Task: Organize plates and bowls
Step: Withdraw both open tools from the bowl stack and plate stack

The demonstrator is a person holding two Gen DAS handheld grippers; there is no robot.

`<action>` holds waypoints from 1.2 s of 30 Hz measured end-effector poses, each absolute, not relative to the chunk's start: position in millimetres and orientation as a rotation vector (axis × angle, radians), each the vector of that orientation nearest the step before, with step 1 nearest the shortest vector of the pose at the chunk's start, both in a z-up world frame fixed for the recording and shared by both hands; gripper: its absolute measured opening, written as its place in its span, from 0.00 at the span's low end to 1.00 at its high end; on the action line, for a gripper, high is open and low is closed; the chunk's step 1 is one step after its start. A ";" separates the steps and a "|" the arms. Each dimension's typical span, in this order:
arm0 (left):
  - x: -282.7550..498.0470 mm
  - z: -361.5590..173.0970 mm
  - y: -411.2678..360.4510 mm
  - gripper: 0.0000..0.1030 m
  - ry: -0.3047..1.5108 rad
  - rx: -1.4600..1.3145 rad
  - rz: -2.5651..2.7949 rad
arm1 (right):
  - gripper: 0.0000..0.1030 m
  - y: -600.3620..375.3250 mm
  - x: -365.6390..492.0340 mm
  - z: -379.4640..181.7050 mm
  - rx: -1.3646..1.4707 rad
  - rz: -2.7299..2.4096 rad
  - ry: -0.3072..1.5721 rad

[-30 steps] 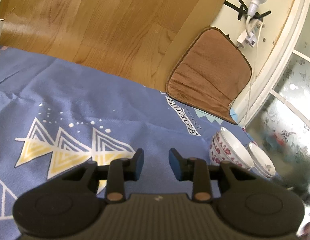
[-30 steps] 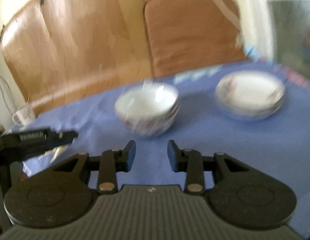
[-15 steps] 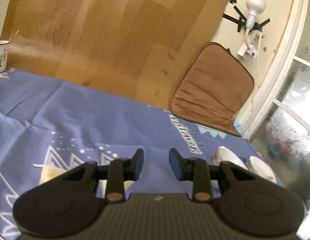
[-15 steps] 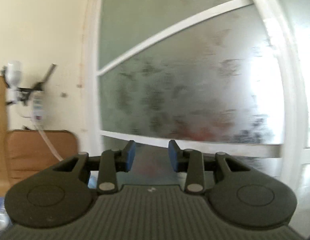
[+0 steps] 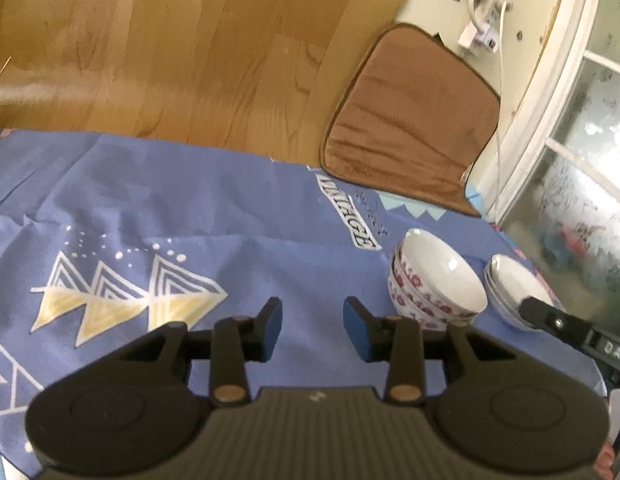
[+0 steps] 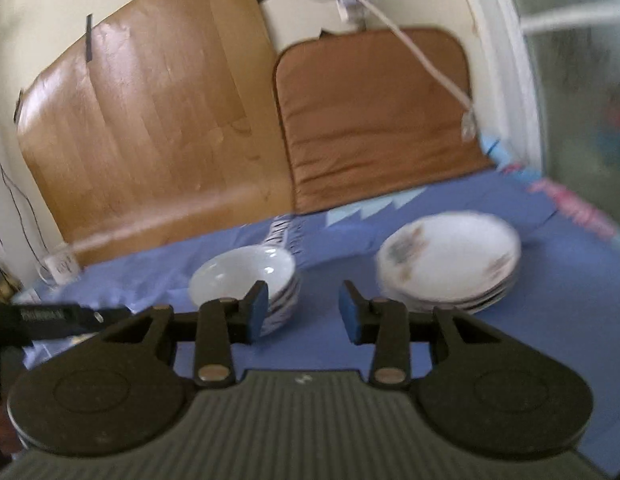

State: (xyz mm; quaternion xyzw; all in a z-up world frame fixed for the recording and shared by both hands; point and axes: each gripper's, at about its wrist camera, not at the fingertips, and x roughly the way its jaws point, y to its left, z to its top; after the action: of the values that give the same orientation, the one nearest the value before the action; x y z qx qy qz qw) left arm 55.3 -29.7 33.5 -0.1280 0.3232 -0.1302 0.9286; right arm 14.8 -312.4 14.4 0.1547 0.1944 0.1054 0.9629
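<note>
A stack of white bowls with red flower pattern (image 5: 435,284) stands on the blue tablecloth (image 5: 190,208), with a stack of white plates (image 5: 513,284) to its right. In the right wrist view the bowls (image 6: 246,276) sit left of centre and the plates (image 6: 449,260) right. My left gripper (image 5: 311,330) is open and empty, left of the bowls. My right gripper (image 6: 302,312) is open and empty, just in front of the gap between bowls and plates. Its tip shows in the left wrist view (image 5: 549,320) in front of the plates.
A brown cushion (image 5: 405,116) leans against the wall behind the table beside a wooden board (image 5: 170,40). A white cup (image 6: 62,266) stands at the far left. A glass door (image 5: 581,184) is at the right, and a cable (image 6: 421,52) hangs over the cushion.
My right gripper swung up toward the glass door and has come back down facing the bowls and plates. My left gripper view tilted up, then back down; the right gripper's tip now shows in it.
</note>
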 end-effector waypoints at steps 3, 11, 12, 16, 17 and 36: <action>60.0 35.8 -38.0 0.34 0.671 -0.239 -0.272 | 0.42 -314.0 16.8 9.6 0.360 0.226 0.417; 77.6 45.6 -58.3 0.45 0.699 -0.209 -0.284 | 0.42 -322.7 37.1 5.8 0.409 0.233 0.466; 79.9 47.0 -61.7 0.47 0.699 -0.193 -0.279 | 0.42 -322.3 40.1 6.4 0.403 0.236 0.468; 85.8 48.8 -71.3 0.48 0.695 -0.149 -0.257 | 0.42 -320.1 47.2 5.5 0.406 0.246 0.472; 86.9 48.7 -72.2 0.48 0.696 -0.143 -0.252 | 0.42 -319.6 48.2 4.8 0.409 0.247 0.473; 58.3 21.1 -60.2 0.57 0.504 -0.056 -0.086 | 0.43 -322.8 46.6 -15.3 0.478 0.320 0.400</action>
State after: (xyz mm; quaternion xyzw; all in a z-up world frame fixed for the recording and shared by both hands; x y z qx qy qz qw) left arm 58.3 -60.2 21.1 -0.0276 0.2495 -0.0424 0.9671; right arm 46.6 -322.8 -15.3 0.2342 0.1962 0.1566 0.9392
